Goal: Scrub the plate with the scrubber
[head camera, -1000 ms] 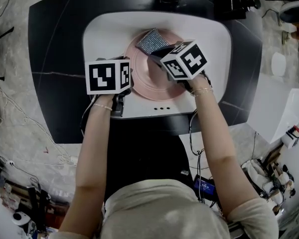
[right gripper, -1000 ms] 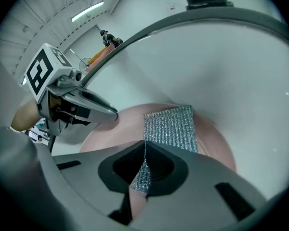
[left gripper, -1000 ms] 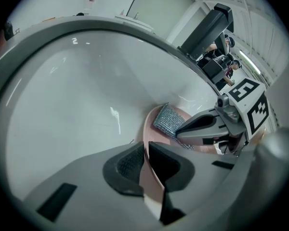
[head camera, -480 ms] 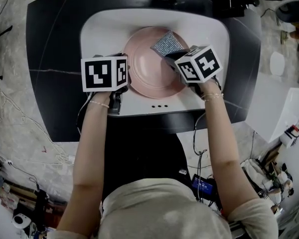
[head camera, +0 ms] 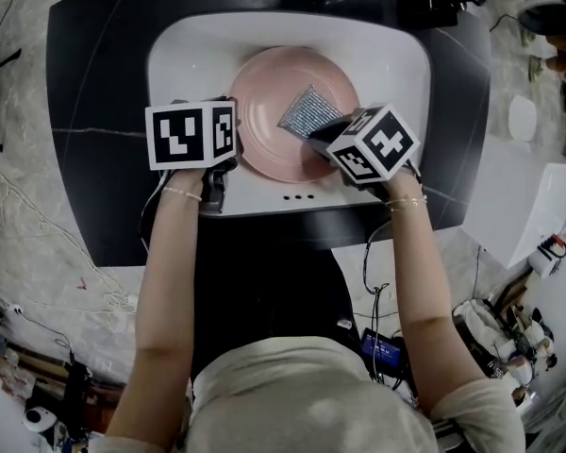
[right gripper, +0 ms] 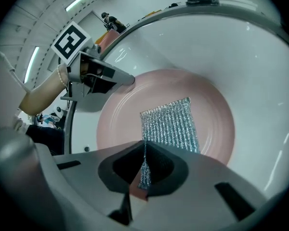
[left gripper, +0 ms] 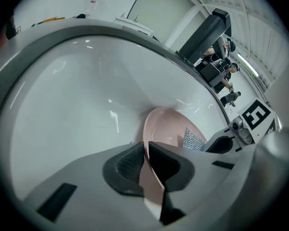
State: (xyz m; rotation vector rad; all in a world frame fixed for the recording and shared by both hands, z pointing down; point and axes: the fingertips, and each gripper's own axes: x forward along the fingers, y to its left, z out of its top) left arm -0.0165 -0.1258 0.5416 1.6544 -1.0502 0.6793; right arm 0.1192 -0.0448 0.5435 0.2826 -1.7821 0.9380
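- the pink plate (head camera: 264, 135) lies face up in the bowl of a white sink (head camera: 184, 59), which is set into a dark surface (head camera: 104, 111).
- the left claw (left gripper: 146, 153) is clamped on the plate's left rim. in the left gripper view its two dark pads stand narrow, with the thin pink edge pinched between them.
- the right claw (right gripper: 144, 163) comes in from the plate's near right side and is closed on the scrubber (right gripper: 168, 126). in the right gripper view the gathered near end of the mesh runs down between its pads.
- the scrubber is a silvery, glittering mesh rectangle. beyond the pads it spreads flat on the plate's inner face, about the middle and a little toward the right claw's side, with its far edge short of the plate's far rim.
- in the head view the scrubber's free end points up and to the left, away from the right claw.
- each claw carries a black-and-white marker cube: the left one (head camera: 191, 135) sits just beside the plate's left rim, and the right one (head camera: 373, 144) sits over the plate's near right edge.
- both bare forearms reach forward over the near edge of the surface, with a thin bracelet (head camera: 184, 194) on the left wrist.
- three small holes (head camera: 297, 196) show in the sink's near rim, between the two claws.
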